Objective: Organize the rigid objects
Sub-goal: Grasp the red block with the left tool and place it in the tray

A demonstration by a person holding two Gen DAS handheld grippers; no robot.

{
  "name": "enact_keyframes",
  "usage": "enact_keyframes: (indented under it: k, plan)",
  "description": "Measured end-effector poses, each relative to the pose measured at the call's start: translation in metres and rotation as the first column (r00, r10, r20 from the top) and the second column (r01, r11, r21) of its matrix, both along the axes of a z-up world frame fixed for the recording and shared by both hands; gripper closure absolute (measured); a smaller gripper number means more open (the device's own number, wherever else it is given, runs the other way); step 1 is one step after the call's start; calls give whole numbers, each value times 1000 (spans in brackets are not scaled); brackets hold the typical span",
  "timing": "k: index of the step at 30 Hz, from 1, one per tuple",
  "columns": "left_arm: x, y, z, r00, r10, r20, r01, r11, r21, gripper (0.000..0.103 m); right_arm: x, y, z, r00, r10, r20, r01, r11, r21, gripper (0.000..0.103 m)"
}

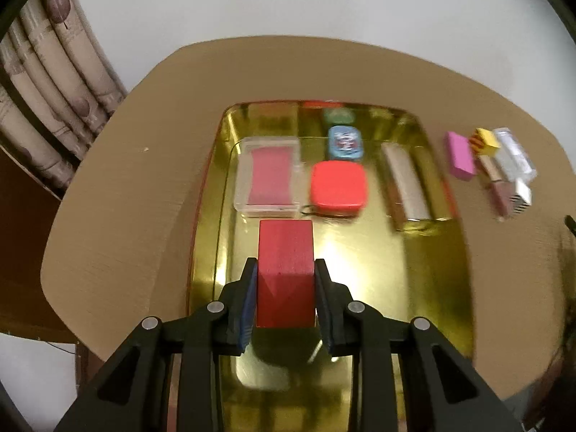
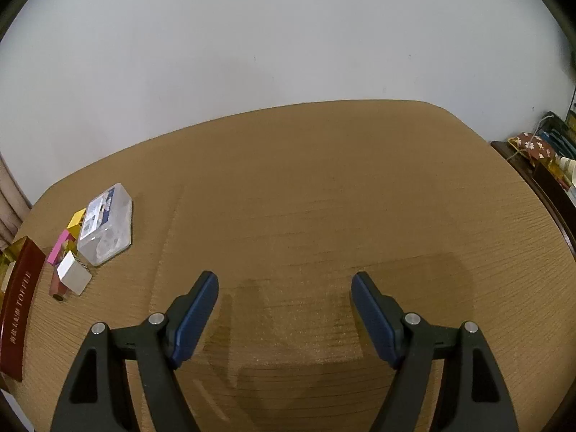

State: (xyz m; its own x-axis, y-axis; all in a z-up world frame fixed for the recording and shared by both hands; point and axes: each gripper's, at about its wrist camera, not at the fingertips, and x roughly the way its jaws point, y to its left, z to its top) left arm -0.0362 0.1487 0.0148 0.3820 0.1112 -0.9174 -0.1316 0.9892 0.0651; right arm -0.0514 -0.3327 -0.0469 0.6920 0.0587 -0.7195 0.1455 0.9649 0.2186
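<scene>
The red wooden block (image 1: 285, 270) is clamped in the left gripper (image 1: 285, 288) over the near part of the gold tray (image 1: 432, 288). Farther in the tray lie a clear case (image 1: 268, 176), red square tin (image 1: 338, 185), blue tin (image 1: 345, 143) and a gold box (image 1: 406, 183). To the right, on the table (image 1: 136, 187), sit a pink eraser (image 1: 460, 156) and yellow cube (image 1: 486, 140). The right gripper (image 2: 284, 318) gapes wide above bare tabletop.

Tray (image 1: 446, 288) on table (image 1: 118, 244), with items inside and beside it.

In the tray: block (image 1: 286, 270) nearest, between the left gripper (image 1: 286, 273) fingers; behind it, clear case (image 1: 268, 176) at left, square tin (image 1: 338, 185) to its right, small tin (image 1: 345, 143) behind that, long box (image 1: 406, 185) at right. Right of the tray, on the table: a cluster of small items (image 1: 493, 158). Right gripper (image 2: 284, 288) over bare table, the cluster to its left.
</scene>
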Motion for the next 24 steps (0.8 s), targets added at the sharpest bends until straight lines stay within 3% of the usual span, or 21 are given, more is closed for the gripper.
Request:
enact_keyframes:
  k: [8,10,14,16,18,19,22,24]
  plan:
    - [13,15,-20,999,34,5,-34,999,28,73,4,4,-3,1000,-2,-13,2,1000,-10,24]
    - [11,16,-17,999,41,15,-42,998,38,60,5,5,-4,1000,-3,-14,2,1000,-13,24]
    - [-8,0,5,996,37,83,-40,998,42,47,3,7,-3,1000,9,1,-9,1000,-6,24]
    - [-27,-8,23,988,29,154,-33,999,19,34,-5,10,4,996,51,68,-52,999,10,24]
    - [-46,-16,37,977,33,210,-33,999,-4,22,-11,22,12,981,157,111,-159,987,4,24]
    - [-58,-21,43,971,34,239,-26,999,-36,21,-10,32,15,972,209,103,-210,978,-8,24]
    - [-90,-41,52,963,-5,269,43,990,-136,21,-9,79,32,897,432,95,-437,899,30,24]
    - [-108,-51,51,963,-22,267,68,984,-164,21,-9,114,45,834,543,97,-542,839,-41,24]
